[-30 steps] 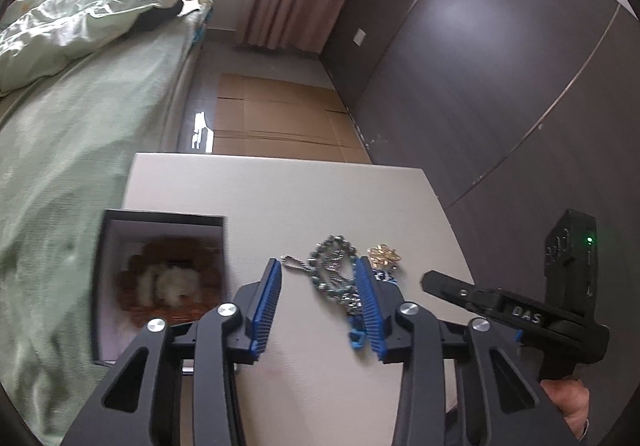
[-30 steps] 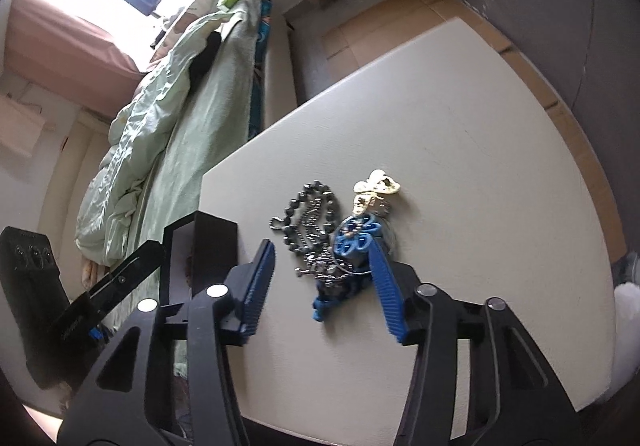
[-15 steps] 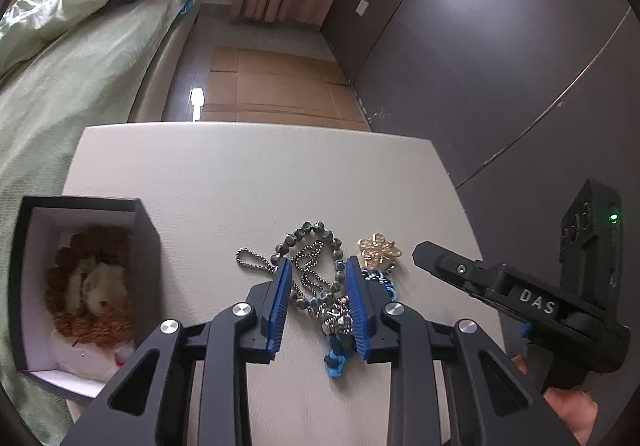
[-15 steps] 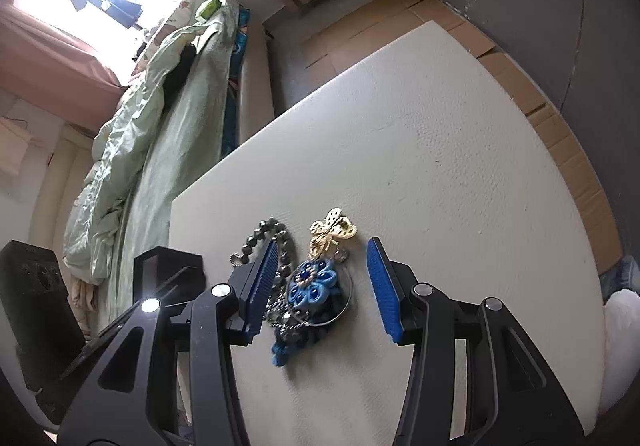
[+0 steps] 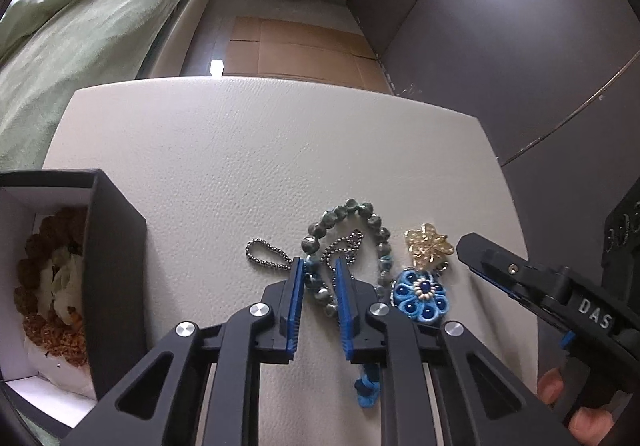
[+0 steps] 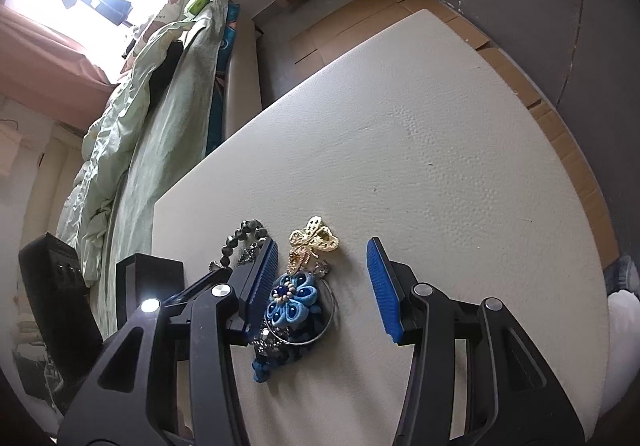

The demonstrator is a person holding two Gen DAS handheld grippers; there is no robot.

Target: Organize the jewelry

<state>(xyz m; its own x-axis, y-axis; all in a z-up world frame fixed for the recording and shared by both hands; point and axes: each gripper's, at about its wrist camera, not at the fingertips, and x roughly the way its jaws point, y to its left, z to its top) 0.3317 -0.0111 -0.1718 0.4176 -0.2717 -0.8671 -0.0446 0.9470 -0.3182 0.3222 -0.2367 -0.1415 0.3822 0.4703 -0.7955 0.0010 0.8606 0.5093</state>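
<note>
Jewelry sits in a tangle low in the middle of the left wrist frame: a green bead bracelet (image 5: 352,234), a thin ball chain (image 5: 266,258), a blue fabric flower (image 5: 422,296) and a gold brooch (image 5: 428,244), all on the pale counter (image 5: 280,145).

Compared with a second ago, the left claw (image 5: 319,278) has come forward and narrowed a good deal. Then its blue pads stood wide on either side of the heap; half a second ago they were already closer; now they flank one side of the bracelet, with a few beads and some chain between them. The pads look nearly clenched on that strand, though whether they truly pinch it yet is hard to tell from this angle.

The right claw (image 6: 322,270) has also advanced: the flower, formerly ahead of its tips, now lies between its widely spread pads, close against the left-hand pad (image 6: 262,278), with the brooch (image 6: 314,242) just beyond. It grips nothing.

The black box (image 5: 108,266) at the lower left of the left frame stands open, with brown beads (image 5: 48,278) already inside on white padding.

This reads as the grasp phase of the next transfer. The bracelet seems the chosen piece, probably bound for the box. Since chain and bracelet overlap, lifting one may drag the other, so the right claw could need to hold down the rest.
</note>
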